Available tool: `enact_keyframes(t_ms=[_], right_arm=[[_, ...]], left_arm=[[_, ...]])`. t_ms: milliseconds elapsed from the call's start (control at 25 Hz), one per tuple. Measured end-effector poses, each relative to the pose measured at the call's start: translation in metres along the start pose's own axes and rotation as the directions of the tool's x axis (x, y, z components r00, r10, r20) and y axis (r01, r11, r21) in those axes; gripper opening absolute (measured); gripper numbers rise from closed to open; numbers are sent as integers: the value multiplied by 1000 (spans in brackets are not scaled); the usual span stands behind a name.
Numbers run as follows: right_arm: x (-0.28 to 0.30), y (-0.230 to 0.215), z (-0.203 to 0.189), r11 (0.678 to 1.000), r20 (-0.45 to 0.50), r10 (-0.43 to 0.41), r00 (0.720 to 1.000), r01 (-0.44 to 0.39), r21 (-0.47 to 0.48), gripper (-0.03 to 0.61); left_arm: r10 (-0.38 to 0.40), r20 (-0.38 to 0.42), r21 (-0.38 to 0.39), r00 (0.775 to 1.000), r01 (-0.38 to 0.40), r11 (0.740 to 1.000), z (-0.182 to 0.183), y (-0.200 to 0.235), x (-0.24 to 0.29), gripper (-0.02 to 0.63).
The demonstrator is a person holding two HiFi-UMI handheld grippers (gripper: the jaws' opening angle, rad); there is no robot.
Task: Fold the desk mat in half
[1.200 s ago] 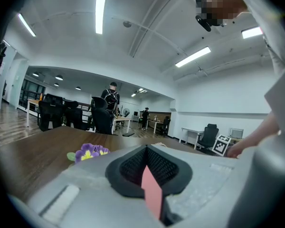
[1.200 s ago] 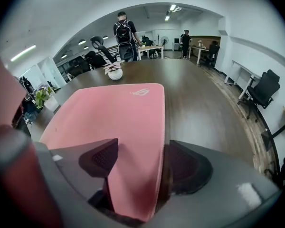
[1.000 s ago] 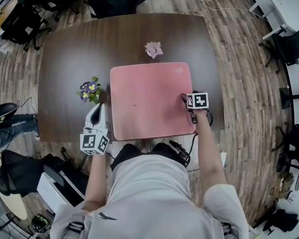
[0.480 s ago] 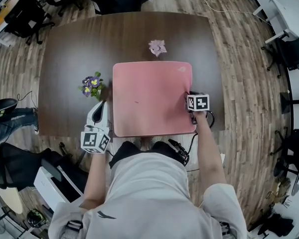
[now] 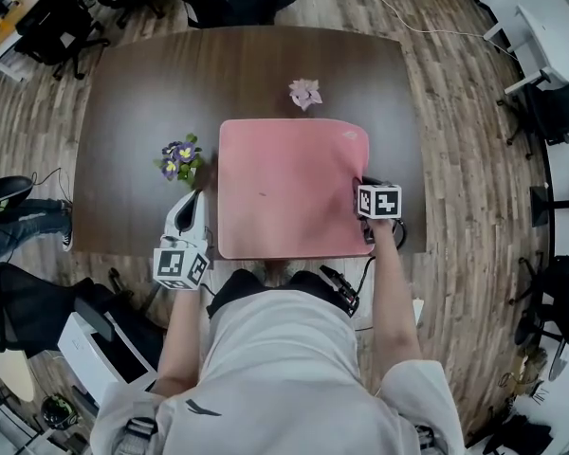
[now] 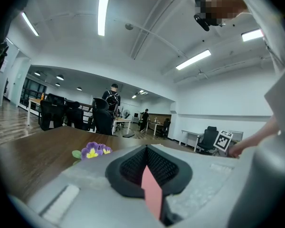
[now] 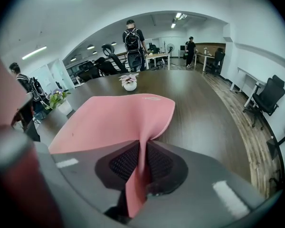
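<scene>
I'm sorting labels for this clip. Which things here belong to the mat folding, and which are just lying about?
In the job: desk mat; left gripper, shut on its left edge; right gripper, jaws closing on its right edge, mat between them.
Lying about: purple flowers and pink flower, on the table.
</scene>
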State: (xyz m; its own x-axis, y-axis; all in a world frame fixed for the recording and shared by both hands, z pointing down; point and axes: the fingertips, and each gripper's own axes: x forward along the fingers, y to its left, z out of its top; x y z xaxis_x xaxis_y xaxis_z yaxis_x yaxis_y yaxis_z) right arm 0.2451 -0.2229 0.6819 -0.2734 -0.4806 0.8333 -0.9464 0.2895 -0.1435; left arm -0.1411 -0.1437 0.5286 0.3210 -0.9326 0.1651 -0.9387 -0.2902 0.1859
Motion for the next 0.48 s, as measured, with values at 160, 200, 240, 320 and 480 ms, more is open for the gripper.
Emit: enact_keyframes(t_ms=[160,200,240,320,480], right_arm=[[-19,14,14,1000,27,12,1000,-12,-19,40],[-24,19,18,1000,33,22,999,-21,-23,38],[-28,24,22,999,37,33,999,-32,-26,38],[-36,37,30,998,46,59,997,-57,-29,38],[-45,78,54,988,77,149,986,-145,-53,37]], left_arm=[[27,9,-4,1000,-27,1000,2,3,-5,0],[38,12,-6,999,-38,999,2,4,-8,0],[50,16,-7,999,-50,999,3,6,-11,0],[76,20,-11,997,-76,997,3,10,-19,0],[156,27,-23,987,-155,988,2,26,-45,0]])
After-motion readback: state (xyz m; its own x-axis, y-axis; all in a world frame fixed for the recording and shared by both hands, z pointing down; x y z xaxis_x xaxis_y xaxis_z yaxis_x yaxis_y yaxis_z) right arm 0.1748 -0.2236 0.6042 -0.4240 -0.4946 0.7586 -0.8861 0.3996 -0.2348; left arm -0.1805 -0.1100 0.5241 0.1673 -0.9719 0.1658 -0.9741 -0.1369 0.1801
